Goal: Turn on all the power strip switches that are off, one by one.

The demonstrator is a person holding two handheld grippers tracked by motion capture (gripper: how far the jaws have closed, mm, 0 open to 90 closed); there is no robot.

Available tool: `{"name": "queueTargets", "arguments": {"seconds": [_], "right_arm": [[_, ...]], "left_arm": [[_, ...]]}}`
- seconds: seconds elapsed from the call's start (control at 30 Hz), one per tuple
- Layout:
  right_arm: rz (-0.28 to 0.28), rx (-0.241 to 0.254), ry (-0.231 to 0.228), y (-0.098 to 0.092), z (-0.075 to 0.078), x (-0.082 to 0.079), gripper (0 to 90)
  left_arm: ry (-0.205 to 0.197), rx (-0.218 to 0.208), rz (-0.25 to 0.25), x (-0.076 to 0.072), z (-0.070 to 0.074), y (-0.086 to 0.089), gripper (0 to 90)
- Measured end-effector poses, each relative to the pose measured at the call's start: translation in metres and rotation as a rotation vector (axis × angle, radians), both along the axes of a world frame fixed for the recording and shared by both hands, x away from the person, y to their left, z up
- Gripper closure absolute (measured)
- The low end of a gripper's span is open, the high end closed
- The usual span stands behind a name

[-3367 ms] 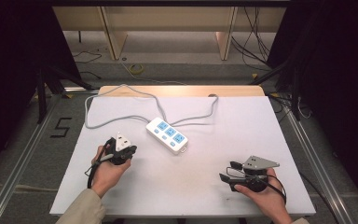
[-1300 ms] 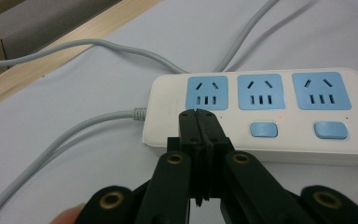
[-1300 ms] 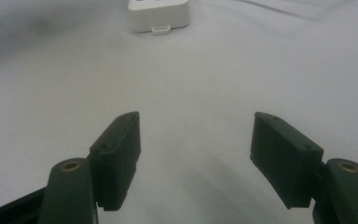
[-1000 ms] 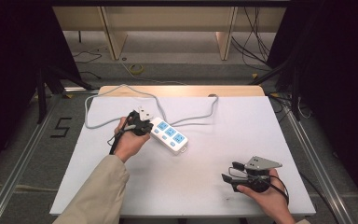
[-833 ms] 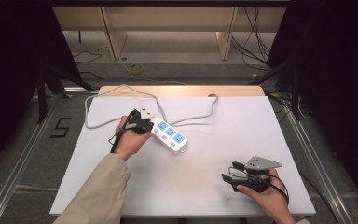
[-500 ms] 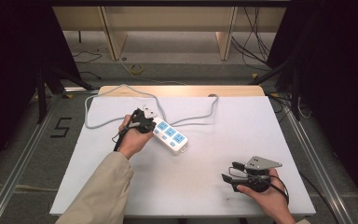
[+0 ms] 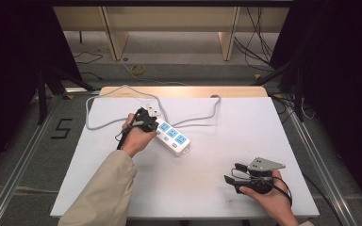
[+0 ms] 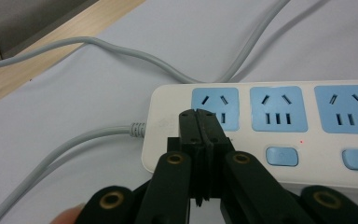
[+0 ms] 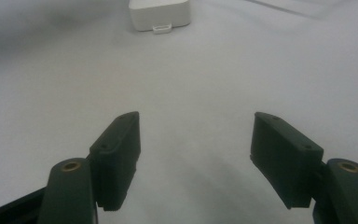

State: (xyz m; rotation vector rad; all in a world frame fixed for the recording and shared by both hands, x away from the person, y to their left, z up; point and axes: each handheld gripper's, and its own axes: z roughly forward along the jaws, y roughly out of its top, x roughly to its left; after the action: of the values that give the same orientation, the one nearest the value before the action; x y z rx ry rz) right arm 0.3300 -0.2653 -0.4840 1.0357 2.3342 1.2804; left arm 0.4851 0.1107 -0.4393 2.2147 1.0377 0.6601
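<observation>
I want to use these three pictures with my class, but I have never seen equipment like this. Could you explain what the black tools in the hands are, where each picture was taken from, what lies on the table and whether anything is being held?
There is no robot: a person holds a two-jaw hand tool in each hand. The high view looks down from above the person's side of the white table. The other two pictures come from small cameras riding on each tool, looking along its black jaws.

On the table lies a white power strip with three blue sockets and blue switches; its grey cable loops toward the far edge.

The left gripper is shut with nothing between its jaws, its tips over the strip's cable end, beside the first socket. The right gripper is open and holds nothing, near the table's front right.
</observation>
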Motion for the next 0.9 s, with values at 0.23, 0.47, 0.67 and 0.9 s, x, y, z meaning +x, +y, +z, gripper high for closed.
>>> {"name": "queueTargets", "arguments": {"seconds": [0.23,0.47,0.67,0.9], "right_arm": [[0.001,0.000,0.001,0.000,0.000,0.000,33.8],[0.001,0.000,0.000,0.000,0.000,0.000,33.8],[0.002,-0.001,-0.001,0.000,0.000,0.000,33.8],[0.004,0.000,-0.001,0.000,0.000,0.000,33.8]], "left_arm": [[0.012,0.011,-0.008,0.003,0.001,-0.003,89.8],[0.036,0.024,-0.009,0.007,0.004,-0.006,89.8],[0.066,0.041,-0.006,0.010,0.001,-0.008,89.8],[0.105,0.062,-0.007,0.013,0.002,-0.012,89.8]]}}
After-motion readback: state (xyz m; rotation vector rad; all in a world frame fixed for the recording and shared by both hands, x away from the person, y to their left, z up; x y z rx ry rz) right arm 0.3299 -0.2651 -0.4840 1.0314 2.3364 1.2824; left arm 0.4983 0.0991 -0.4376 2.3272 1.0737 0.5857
